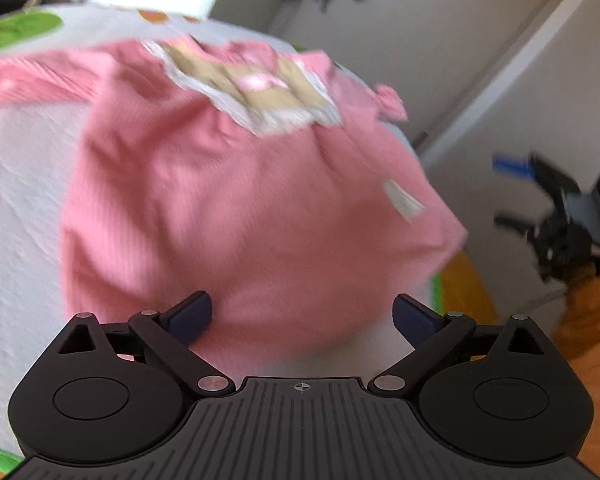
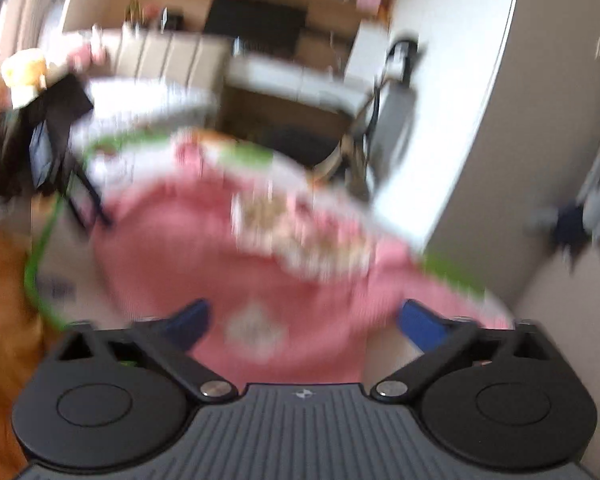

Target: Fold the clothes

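I hold both tools clear of the cloth right now: my left gripper (image 1: 302, 316) has its blue pads spread wide with nothing pinched between them, and my right gripper (image 2: 303, 322) stands just as wide and just as empty. The pink garment (image 1: 228, 200) lies on the white padded cover (image 1: 20, 184) of the table, body spread toward me, with a beige and white appliqué patch (image 1: 252, 92) on its chest and a small white label (image 1: 402, 200) near its right-hand edge. One sleeve (image 1: 28, 80) runs out flat to the left in the left wrist view; the cuff of the other (image 1: 390, 102) bunches by the far right edge, close to where the cover drops away. The near hem sits just ahead of my left fingers. Both views are smeared, the right one badly, so I cannot read the creases well. I judge that I am between folds, both hands free, with the garment partly arranged and the sleeves not yet tucked in. The next move, as I see it, calls for picking an edge, likely the outstretched sleeve or the hem, coming down onto it with the pads apart, pinching only the top layer, and carrying it across the body without dragging the whole piece off the cover.
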